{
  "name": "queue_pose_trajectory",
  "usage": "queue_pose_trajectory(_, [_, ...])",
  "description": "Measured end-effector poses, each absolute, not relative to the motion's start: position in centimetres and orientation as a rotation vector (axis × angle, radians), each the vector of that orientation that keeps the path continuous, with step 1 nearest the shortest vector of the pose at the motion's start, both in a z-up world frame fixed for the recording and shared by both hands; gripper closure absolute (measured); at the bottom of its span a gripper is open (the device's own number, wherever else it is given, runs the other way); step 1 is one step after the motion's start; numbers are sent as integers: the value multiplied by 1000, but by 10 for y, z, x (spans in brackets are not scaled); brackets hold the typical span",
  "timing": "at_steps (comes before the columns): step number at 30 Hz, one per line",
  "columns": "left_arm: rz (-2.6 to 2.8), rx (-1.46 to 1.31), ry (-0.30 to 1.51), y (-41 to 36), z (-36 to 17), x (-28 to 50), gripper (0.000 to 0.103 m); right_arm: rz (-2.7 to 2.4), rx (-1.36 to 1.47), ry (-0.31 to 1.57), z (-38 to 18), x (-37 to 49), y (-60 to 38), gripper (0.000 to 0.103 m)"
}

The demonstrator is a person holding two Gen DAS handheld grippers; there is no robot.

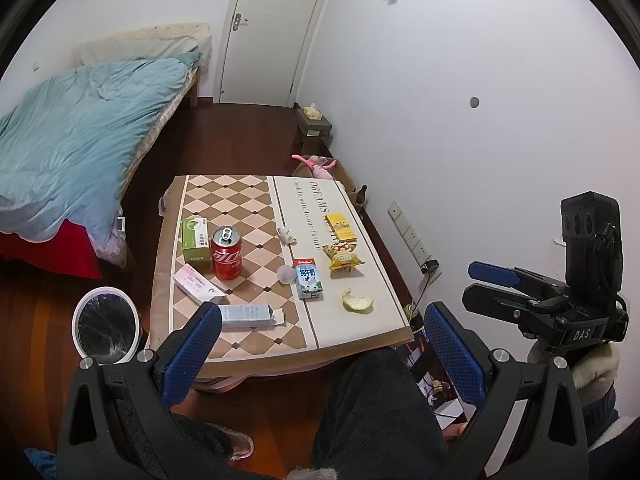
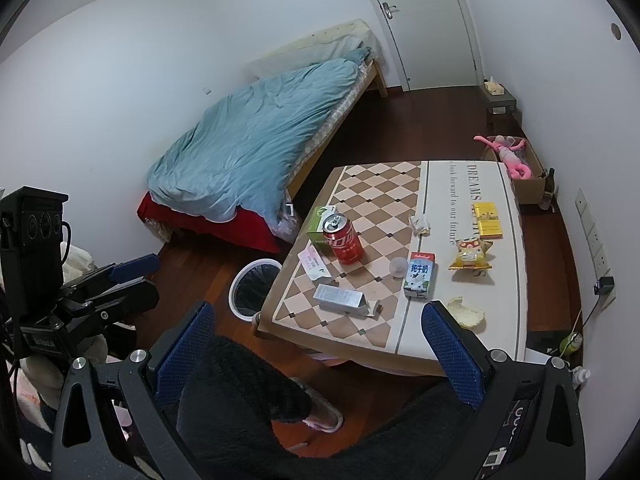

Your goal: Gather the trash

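On the low table (image 1: 240, 196) stand a red cola can (image 1: 226, 254), a milk carton (image 1: 307, 278), a yellow snack bag (image 1: 342, 258), a pale peel (image 1: 357, 301), a crumpled tissue (image 1: 286, 235) and several small boxes. A white bin (image 1: 106, 326) with a black liner sits on the floor left of the table. My left gripper (image 1: 324, 356) is open, held back from the table's near edge with nothing in it. My right gripper (image 2: 318, 352) is open too, above the person's lap. The can (image 2: 343, 240), carton (image 2: 419, 275) and bin (image 2: 256, 286) show in the right wrist view.
A bed with a blue duvet (image 1: 76, 140) fills the left. A cardboard box with a pink toy (image 1: 320, 166) stands beyond the table, by the wall with sockets (image 1: 412, 236). The person's dark-trousered legs (image 1: 380, 408) and a slipper (image 2: 320, 416) are below the grippers.
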State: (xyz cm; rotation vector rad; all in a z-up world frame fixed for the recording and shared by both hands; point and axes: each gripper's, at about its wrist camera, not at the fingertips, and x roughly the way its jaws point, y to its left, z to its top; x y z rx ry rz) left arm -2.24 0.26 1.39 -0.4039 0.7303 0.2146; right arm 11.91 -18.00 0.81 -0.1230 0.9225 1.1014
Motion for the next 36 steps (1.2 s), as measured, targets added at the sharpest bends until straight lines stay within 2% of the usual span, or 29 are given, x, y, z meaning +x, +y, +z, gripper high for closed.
queue_pose_trajectory(36, [196,-419,742,1,10,-20,0,1118,-115,920,10,118,-177,0])
